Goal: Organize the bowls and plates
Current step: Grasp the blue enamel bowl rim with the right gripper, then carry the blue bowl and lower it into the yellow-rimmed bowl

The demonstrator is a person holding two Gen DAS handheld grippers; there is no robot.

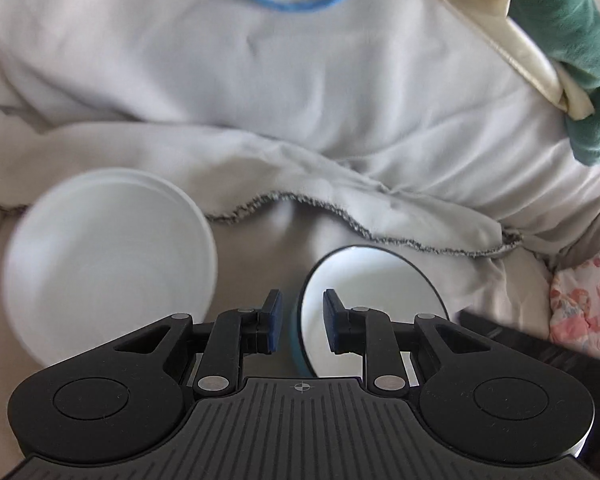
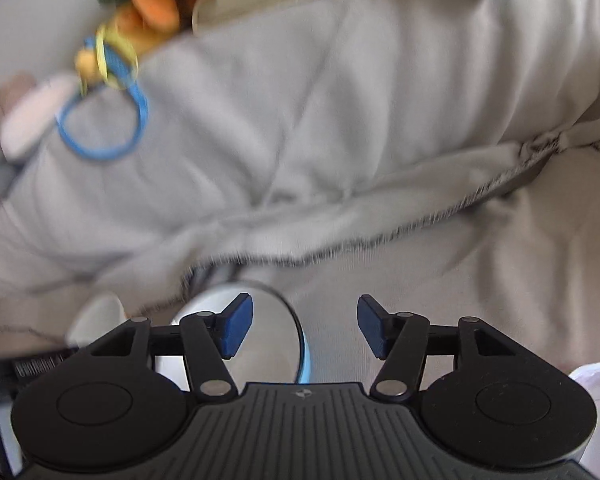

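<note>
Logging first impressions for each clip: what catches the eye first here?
In the left wrist view, the left tongs grip the rim of a tilted blue-sided bowl, beside a white bowl at left. All rests on a rumpled grey blanket, with a blue ring further back.

I see a home bedroom: a rumpled pale grey blanket (image 1: 260, 80) covers a bed, with a green plush toy (image 1: 568, 40) beside its far edge.
</note>
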